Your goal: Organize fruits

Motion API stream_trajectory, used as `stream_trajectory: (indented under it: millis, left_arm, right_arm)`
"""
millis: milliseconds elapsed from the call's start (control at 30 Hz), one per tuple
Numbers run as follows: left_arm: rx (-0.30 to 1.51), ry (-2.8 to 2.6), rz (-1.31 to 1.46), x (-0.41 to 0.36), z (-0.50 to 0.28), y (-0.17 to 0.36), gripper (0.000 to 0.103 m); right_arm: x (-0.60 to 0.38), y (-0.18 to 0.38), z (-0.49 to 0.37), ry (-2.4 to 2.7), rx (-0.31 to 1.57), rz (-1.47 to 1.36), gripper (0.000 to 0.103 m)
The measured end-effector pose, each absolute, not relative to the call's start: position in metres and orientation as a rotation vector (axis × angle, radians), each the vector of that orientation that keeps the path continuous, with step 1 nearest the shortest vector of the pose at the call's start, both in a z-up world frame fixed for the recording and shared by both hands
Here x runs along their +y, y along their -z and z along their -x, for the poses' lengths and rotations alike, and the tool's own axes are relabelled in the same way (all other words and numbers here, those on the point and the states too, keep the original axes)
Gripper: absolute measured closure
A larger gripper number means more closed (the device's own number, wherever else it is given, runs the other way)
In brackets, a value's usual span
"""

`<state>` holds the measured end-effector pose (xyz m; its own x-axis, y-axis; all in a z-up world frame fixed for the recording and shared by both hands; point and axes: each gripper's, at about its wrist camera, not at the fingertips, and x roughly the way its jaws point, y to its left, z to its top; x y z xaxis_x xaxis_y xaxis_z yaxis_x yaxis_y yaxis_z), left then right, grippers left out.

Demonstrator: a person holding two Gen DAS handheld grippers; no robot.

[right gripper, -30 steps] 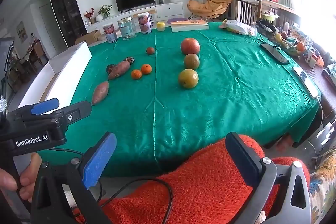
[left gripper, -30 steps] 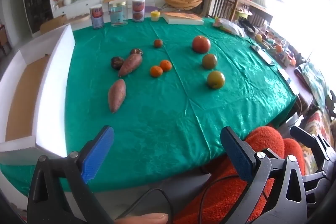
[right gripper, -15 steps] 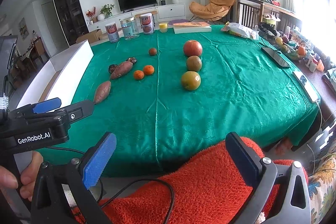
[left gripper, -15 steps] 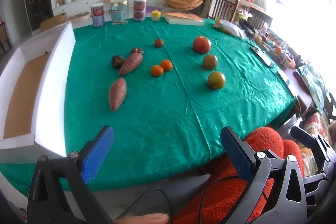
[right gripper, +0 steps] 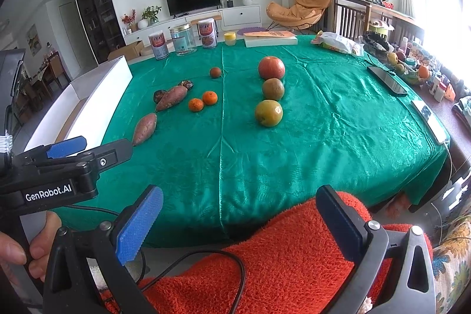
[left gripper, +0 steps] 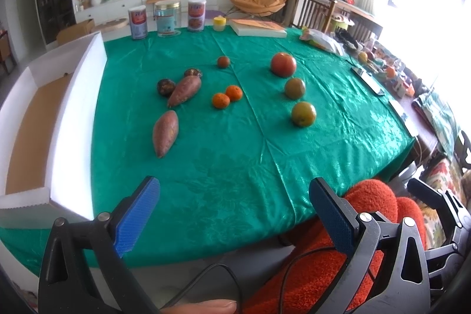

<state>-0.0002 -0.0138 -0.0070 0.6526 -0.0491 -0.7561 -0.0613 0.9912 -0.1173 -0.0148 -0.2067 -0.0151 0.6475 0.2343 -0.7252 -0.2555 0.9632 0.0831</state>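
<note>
Both tools hang short of the counter's [left gripper: 223, 167] near edge, above the person's lap, probably because nothing has been chosen yet. The left tool [left gripper: 234, 200] is released, its blue pads spread wide with nothing between them; the right tool [right gripper: 238, 211] is likewise released and empty.

The produce lies loose on the green cloth, seemingly grouped by kind. At about 1 o'clock from the left tool, three round fruits form a line running away from the person: a yellow-green one [left gripper: 303, 114] nearest, a duller green-brown one [left gripper: 294, 88] behind it, and a large red one [left gripper: 283, 64] farthest. Near 12 o'clock, two small oranges [left gripper: 227, 96] sit touching, with a small reddish fruit [left gripper: 223, 61] well beyond. At 11 o'clock lie two sweet potatoes [left gripper: 165, 132], tapered and dusty red-brown, beside two small dark fruits [left gripper: 165, 86]. A white open box [left gripper: 73, 108] at 10 o'clock looks like the likely destination.
</note>
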Motion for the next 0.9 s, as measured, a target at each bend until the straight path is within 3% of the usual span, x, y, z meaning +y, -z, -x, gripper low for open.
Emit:
stream_trajectory:
  millis: [900]
  left_arm:
    - [0.847,-0.003,0.101,-0.023,0.003,0.003,0.001]
  right_arm:
    - [-0.208,0.000,0.023,-0.226,0.690,0.092,0.000]
